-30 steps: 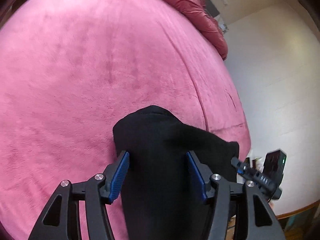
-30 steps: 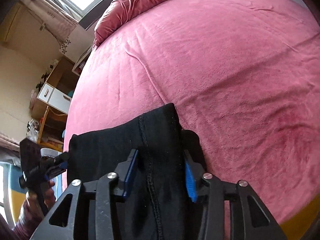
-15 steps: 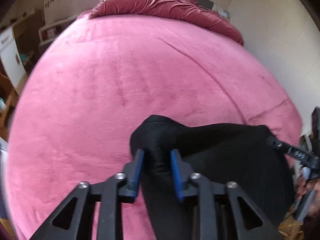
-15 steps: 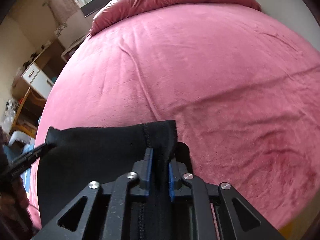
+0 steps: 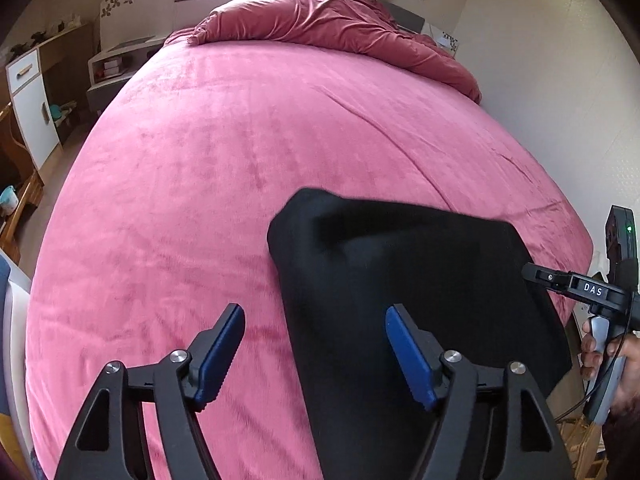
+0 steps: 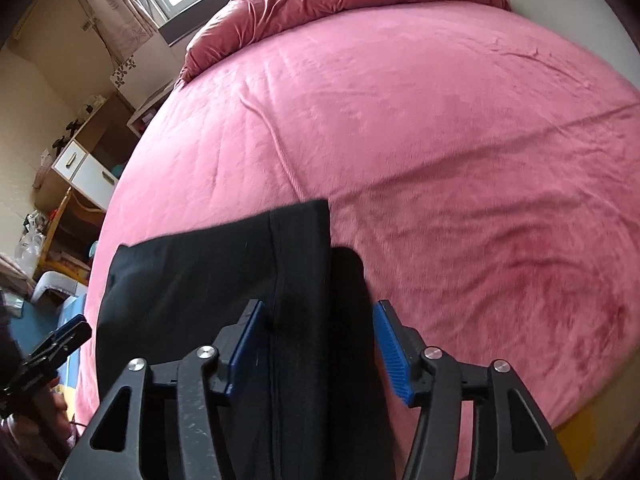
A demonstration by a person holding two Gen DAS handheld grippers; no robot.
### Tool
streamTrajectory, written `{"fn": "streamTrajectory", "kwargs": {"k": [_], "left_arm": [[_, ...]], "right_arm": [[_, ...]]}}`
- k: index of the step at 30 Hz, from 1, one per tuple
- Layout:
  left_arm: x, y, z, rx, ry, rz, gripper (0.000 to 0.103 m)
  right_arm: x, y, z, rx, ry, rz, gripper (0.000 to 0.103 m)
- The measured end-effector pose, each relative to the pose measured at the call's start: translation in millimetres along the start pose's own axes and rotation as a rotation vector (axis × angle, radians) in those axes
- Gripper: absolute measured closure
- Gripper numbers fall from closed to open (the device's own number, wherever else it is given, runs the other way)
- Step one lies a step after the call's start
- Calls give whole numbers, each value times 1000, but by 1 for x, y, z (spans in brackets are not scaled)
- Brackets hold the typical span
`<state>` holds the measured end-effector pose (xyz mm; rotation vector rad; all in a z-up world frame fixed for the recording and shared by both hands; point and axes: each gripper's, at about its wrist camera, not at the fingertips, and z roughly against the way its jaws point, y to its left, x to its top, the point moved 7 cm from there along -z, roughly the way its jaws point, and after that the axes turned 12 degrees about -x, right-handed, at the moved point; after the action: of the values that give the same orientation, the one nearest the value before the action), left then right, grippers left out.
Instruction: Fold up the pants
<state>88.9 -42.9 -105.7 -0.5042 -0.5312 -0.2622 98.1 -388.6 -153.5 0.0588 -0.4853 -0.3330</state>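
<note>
Black pants (image 5: 400,280) lie folded near the front right of a pink bed (image 5: 200,160). My left gripper (image 5: 316,354) hovers above their left edge with its jaws opening wide; the cloth runs under the right finger (image 5: 408,356) and neither pad presses it. In the right wrist view the pants (image 6: 200,280) show a seam running lengthwise. My right gripper (image 6: 319,348) straddles their right part, jaws opening, pads clear of the cloth. Each view shows the other gripper at its edge: the right gripper (image 5: 576,288) in a hand, the left gripper (image 6: 60,340) low at the left.
A bunched red duvet (image 5: 320,20) lies across the head of the bed under a window. A white cabinet (image 5: 28,108) and wooden shelves stand left of the bed; a pale wall (image 5: 540,80) runs along its right side. The bed (image 6: 440,120) stretches wide beyond the pants.
Both grippers were shut on the pants' far corners half a second ago and have since opened. The left gripper drew back and up to the left. The cloth settled flatter.
</note>
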Motion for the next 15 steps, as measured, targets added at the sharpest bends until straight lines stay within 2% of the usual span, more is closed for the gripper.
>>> {"fn": "streamTrajectory", "kwargs": {"k": [3,7,9,15], "left_arm": [[-11,2,4,-9,11,6,28],[-19,1,-3,-34,16,22,20],[-21,-1,-5,-53,19,30,20],[-35,-5,-11,-171,41,71,16]], "right_arm": [[-10,2,0,22,29,-6,38],[-19,5,-2,82,63,-17,29],[-20,6,-4,90,72,-8,24],[-26,1,-18,115,132,8,20]]}}
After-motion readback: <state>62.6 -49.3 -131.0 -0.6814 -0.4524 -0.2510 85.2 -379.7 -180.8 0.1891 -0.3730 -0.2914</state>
